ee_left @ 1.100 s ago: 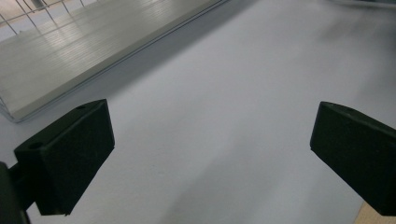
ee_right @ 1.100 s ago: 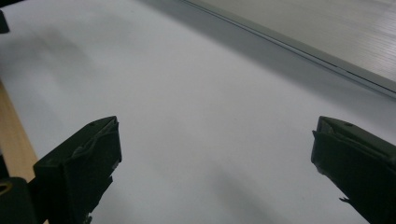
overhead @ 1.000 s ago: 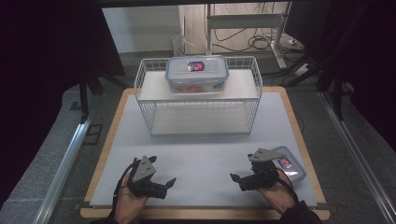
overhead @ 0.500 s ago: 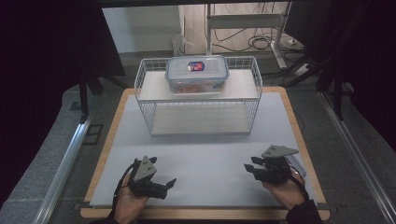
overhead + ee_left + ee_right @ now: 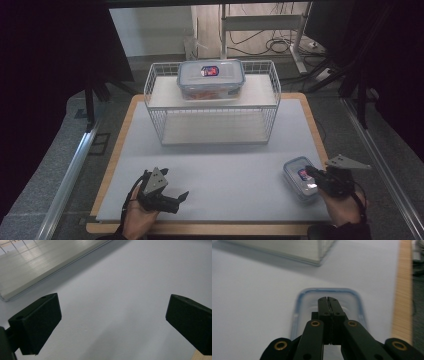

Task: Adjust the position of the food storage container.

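A small clear container with a blue-rimmed lid point(image 5: 298, 176) lies on the white mat at the front right. My right gripper point(image 5: 311, 175) points left over its lid. In the right gripper view the two jaws are pressed together with nothing between them, and the gripper point(image 5: 328, 299) hangs just above the container point(image 5: 303, 305). A larger clear container with a blue lid point(image 5: 211, 78) rests on top of the white wire rack point(image 5: 155, 102) at the back. My left gripper point(image 5: 176, 199) stands open at the front left, and in its own view the gripper point(image 5: 112, 317) is spread wide over bare mat.
The white mat point(image 5: 220, 165) covers a wooden-edged table point(image 5: 117, 155). The rack's lower shelf point(image 5: 37, 265) lies beyond the left gripper. Dark floor, metal rails and cables surround the table.
My right hand has moved to the right, so its gripper now reaches over the small container from the right side. The left gripper has stayed where it was.
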Demonstrator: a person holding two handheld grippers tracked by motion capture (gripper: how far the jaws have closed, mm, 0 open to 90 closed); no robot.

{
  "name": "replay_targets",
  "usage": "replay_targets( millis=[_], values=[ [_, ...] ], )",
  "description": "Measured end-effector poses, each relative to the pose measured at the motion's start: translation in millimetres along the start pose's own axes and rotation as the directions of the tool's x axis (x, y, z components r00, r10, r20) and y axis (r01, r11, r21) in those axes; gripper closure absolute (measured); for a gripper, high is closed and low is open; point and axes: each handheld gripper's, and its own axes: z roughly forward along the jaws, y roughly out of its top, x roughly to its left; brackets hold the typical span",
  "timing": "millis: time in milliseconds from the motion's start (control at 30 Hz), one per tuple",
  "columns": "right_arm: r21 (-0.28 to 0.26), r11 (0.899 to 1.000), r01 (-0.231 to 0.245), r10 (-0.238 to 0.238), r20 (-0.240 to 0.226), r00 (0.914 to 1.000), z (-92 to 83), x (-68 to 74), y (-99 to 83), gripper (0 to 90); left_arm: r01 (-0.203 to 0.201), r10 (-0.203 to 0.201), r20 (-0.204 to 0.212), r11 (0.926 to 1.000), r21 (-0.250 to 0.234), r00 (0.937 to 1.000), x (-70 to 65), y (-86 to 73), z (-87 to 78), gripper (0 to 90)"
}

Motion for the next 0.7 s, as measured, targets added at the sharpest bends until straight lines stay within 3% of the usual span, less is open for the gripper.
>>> replay_targets(
  millis=[67, 233, 500, 567, 633, 700],
  values=[
    [-0.007, 1.000, -0.019, 0.019, 0.036, 0.9992, -4.7, -9.2, -3.5, 90.0, 0.005, -0.005, 0.001, 1.0000, -0.001, 1.0000, 0.5, -0.3, -0.1, 0.0],
    [0.033, 0.996, -0.084, 0.080, 0.112, 0.9905, -9.4, -33.2, -18.0, 90.0, 0.008, -0.008, 0.004, 1.0000, 0.005, 1.0000, 0.7, -0.7, 1.2, 0.1],
    [0.114, 0.989, -0.096, 0.079, 0.140, 0.9870, -4.8, -40.2, -27.9, 90.0, 0.005, -0.005, 0.007, 0.9997, 0.025, 1.0000, 0.7, -1.4, 3.6, 0.4],
    [0.133, 0.984, -0.114, 0.098, 0.125, 0.9873, -2.3, -42.0, -29.1, 90.0, 0.008, -0.008, 0.007, 0.9996, 0.026, 0.9999, 0.7, -1.5, 4.0, 0.5],
    [0.157, 0.982, -0.107, 0.085, 0.139, 0.9866, 1.6, -40.5, -30.1, 90.0, 0.010, -0.010, 0.010, 0.9996, 0.028, 0.9999, 0.9, -1.6, 4.3, 0.6],
    [0.162, 0.981, -0.107, 0.089, 0.115, 0.9894, 2.9, -38.5, -29.1, 90.0, 0.011, -0.012, 0.011, 0.9995, 0.030, 0.9999, 0.8, -1.7, 4.7, 0.6]
  ],
)
